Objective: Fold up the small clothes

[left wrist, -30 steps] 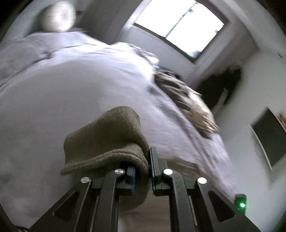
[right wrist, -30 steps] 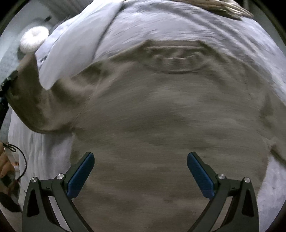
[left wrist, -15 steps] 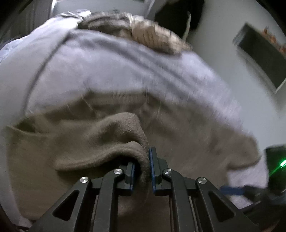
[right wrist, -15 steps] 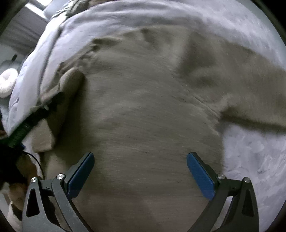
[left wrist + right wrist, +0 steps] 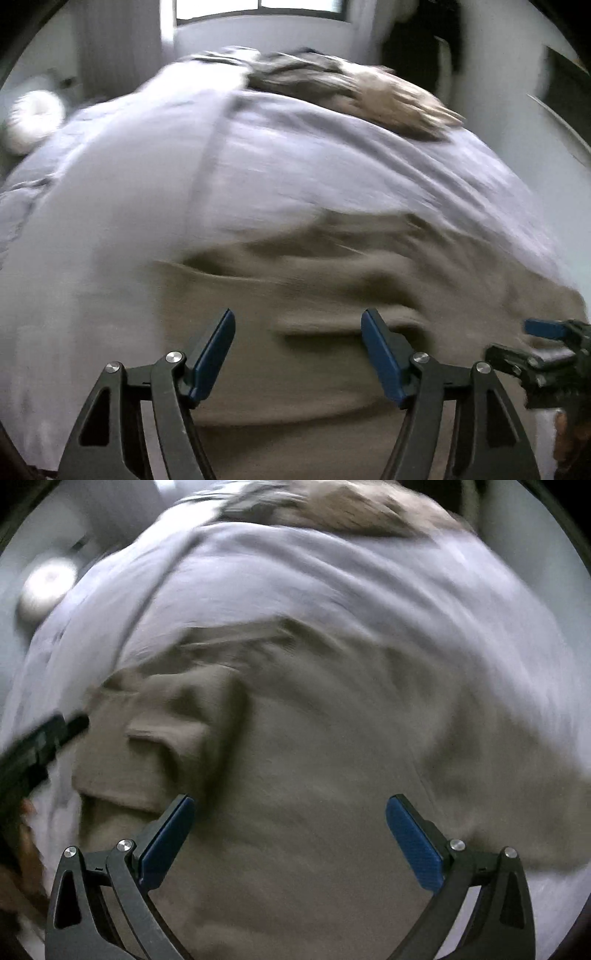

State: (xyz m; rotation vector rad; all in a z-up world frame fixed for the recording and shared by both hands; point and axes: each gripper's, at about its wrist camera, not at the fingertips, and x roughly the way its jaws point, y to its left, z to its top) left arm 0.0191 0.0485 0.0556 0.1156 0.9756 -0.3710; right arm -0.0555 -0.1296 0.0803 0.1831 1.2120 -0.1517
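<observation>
- Left wrist view: the left tongs [image 5: 297, 345] stood with their blue pads spread wide and nothing between them, poised low over a taupe fleece garment [image 5: 332, 295]. The garment lay spread on a pale lavender bed [image 5: 147, 184], rumpled into soft ridges just ahead of the pads. My guess was that the open jaws meant a fold had been laid down or a fresh edge was being sought.
- At the right edge of the same view, part of the right tongs [image 5: 543, 332] reached in over the garment's far side. A heap of other clothes [image 5: 369, 92] waited near the head of the bed, and a round white cushion [image 5: 33, 118] sat off to the left.
- Right wrist view: the right tongs [image 5: 290, 829] were likewise wide open and empty, above the garment's broad middle. To the left, a sleeve [image 5: 166, 731] lay folded inward across the body, seemingly to narrow the shape. Motion blur hid finer detail.
</observation>
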